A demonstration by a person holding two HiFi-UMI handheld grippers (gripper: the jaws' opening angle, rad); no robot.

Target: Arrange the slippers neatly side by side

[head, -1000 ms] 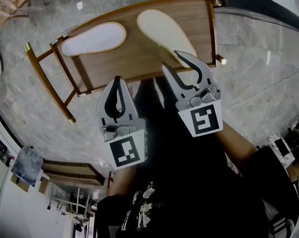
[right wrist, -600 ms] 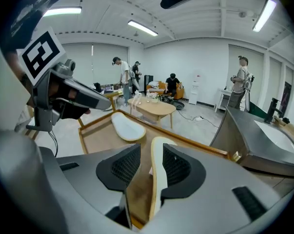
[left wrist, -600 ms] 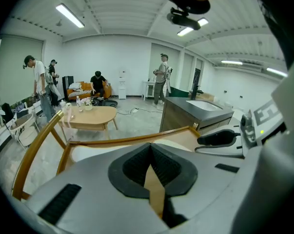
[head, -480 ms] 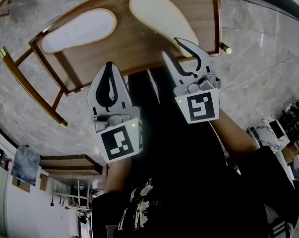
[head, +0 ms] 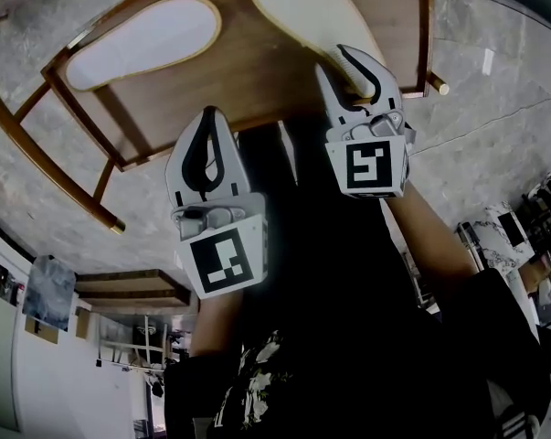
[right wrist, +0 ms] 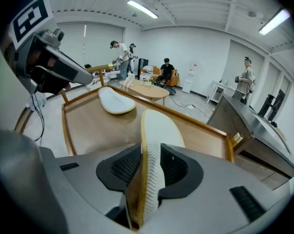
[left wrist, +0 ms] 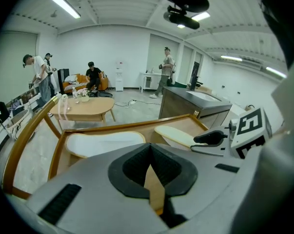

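Two pale slippers with tan edges lie on a low wooden table (head: 248,76) that has a raised rim. My right gripper (head: 352,73) is shut on the heel of the right slipper (head: 302,12). In the right gripper view that slipper (right wrist: 159,128) stands on edge between the pads (right wrist: 125,167) and its toe reaches out over the tabletop. The left slipper (head: 143,39) lies apart, at the table's far left. My left gripper (head: 205,154) is shut and empty and hovers over the table's near edge. The left gripper view shows both slippers (left wrist: 105,143) (left wrist: 178,135) ahead of it.
A curved wooden frame (head: 37,158) juts out left of the table over the grey stone floor (head: 494,108). In the gripper views, several people stand in the room behind, near an oval wooden table (left wrist: 83,108) and a dark counter (left wrist: 195,101).
Both grippers have sunk toward the table, which now looms larger in the head view. The right gripper has kept its hold on the slipper's heel. The left stayed shut.
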